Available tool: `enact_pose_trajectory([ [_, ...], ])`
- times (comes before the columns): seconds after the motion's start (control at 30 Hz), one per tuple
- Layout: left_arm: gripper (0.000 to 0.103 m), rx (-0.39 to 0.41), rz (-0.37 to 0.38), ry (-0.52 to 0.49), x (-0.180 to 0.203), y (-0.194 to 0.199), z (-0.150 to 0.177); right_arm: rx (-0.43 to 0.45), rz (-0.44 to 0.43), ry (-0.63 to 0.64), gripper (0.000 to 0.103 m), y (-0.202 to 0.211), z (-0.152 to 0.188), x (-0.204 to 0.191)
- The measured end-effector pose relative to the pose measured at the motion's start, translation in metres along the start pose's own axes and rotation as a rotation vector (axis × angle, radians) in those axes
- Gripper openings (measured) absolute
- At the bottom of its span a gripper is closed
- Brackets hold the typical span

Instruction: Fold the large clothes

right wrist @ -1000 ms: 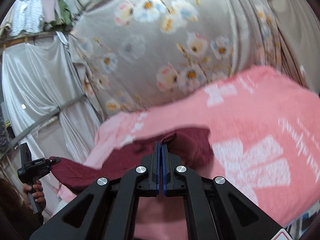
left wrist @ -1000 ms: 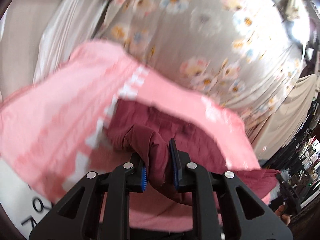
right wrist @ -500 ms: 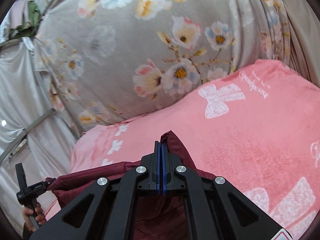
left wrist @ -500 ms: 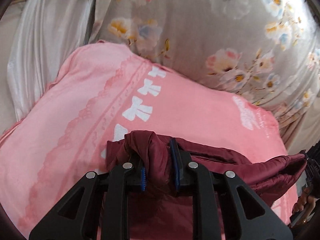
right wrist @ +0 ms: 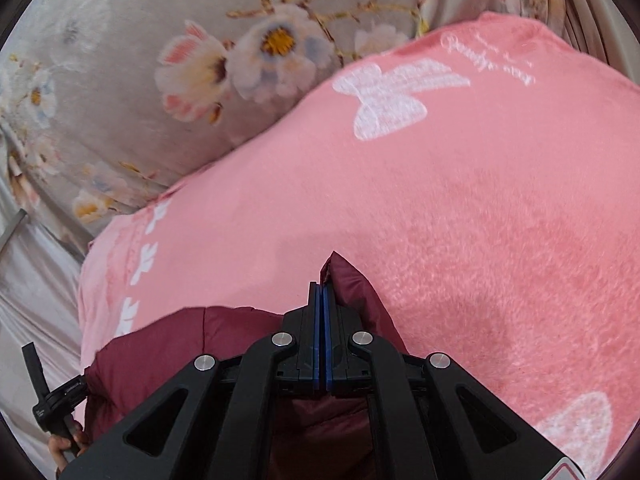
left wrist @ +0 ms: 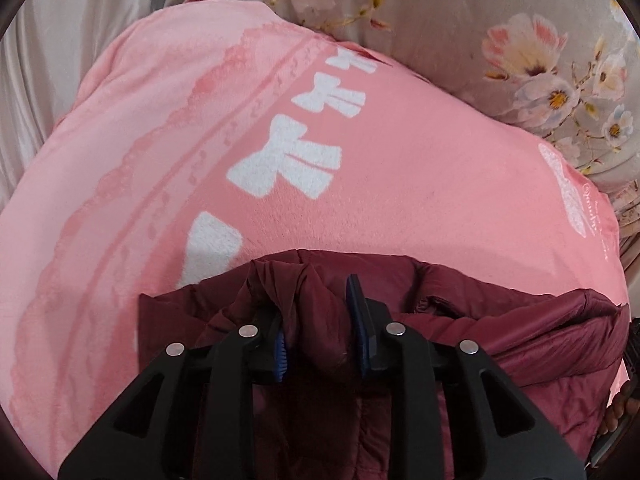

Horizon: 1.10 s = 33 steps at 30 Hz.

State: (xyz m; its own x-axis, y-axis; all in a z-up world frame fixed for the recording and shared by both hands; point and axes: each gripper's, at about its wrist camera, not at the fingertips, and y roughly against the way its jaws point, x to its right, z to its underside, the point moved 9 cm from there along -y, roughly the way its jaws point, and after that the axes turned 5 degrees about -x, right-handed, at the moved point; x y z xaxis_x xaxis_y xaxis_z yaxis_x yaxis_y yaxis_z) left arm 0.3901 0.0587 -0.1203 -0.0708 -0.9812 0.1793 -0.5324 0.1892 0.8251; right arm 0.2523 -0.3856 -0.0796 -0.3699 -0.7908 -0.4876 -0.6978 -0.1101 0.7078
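We note a pink fleece blanket [left wrist: 400,184] spread as the work surface, printed with white bows [left wrist: 284,164] and a lace-pattern border. Behind it hangs a grey floral curtain [right wrist: 120,60] with pink, white and yellow blossoms. Plain silvery-white drapery [left wrist: 60,40] falls at one side. Lighting is soft and even.

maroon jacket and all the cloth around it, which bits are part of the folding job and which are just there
Part of the job:
maroon jacket
left tongs, shut on a thick bunch of it
right tongs, shut on a thin edge of it

Just there:
pink blanket under the jacket
floral curtain behind
pale drape at the side
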Motion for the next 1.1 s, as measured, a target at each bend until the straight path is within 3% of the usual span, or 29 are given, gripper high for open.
enact_pose_trajectory([
  [0.33,0.034,0.053,-0.003,-0.02,0.006,-0.026,0.004,-0.057,0.042,0.016,0.001,-0.034,0.019,0.01],
  [0.5,0.042,0.077,0.053,-0.001,0.005,-0.023,0.005,-0.055,0.008,-0.008,0.005,-0.033,0.016,0.01],
  [0.6,0.049,0.092,0.089,0.054,-0.004,-0.003,0.004,-0.007,0.004,-0.001,0.02,-0.006,0.011,0.007],
  [0.63,0.052,0.113,0.1,0.07,-0.006,0.008,0.004,0.031,-0.004,0.019,0.031,0.012,0.01,0.002],
  [0.67,0.061,0.154,0.11,0.086,-0.011,0.027,0.004,0.075,-0.013,0.047,0.043,0.031,0.008,-0.004],
  [0.7,0.075,0.194,0.093,0.092,-0.016,0.044,0.004,0.104,-0.012,0.067,0.048,0.044,0.008,-0.008],
  [0.73,0.082,0.239,0.068,0.095,-0.02,0.061,0.003,0.138,-0.01,0.1,0.054,0.061,0.008,-0.016],
  [0.77,0.089,0.274,0.053,0.099,-0.024,0.073,0.001,0.156,-0.015,0.128,0.057,0.072,0.009,-0.024],
  [0.83,0.089,0.316,0.04,0.092,-0.024,0.096,-0.002,0.148,-0.024,0.163,0.057,0.079,0.014,-0.038],
  [1.0,0.089,0.187,0.117,-0.007,0.024,0.083,0.007,0.001,-0.045,0.238,0.057,0.038,0.047,-0.079],
  [1.1,0.089,0.093,0.112,-0.088,0.056,0.054,0.026,-0.086,-0.033,0.263,0.057,0.002,0.068,-0.092],
])
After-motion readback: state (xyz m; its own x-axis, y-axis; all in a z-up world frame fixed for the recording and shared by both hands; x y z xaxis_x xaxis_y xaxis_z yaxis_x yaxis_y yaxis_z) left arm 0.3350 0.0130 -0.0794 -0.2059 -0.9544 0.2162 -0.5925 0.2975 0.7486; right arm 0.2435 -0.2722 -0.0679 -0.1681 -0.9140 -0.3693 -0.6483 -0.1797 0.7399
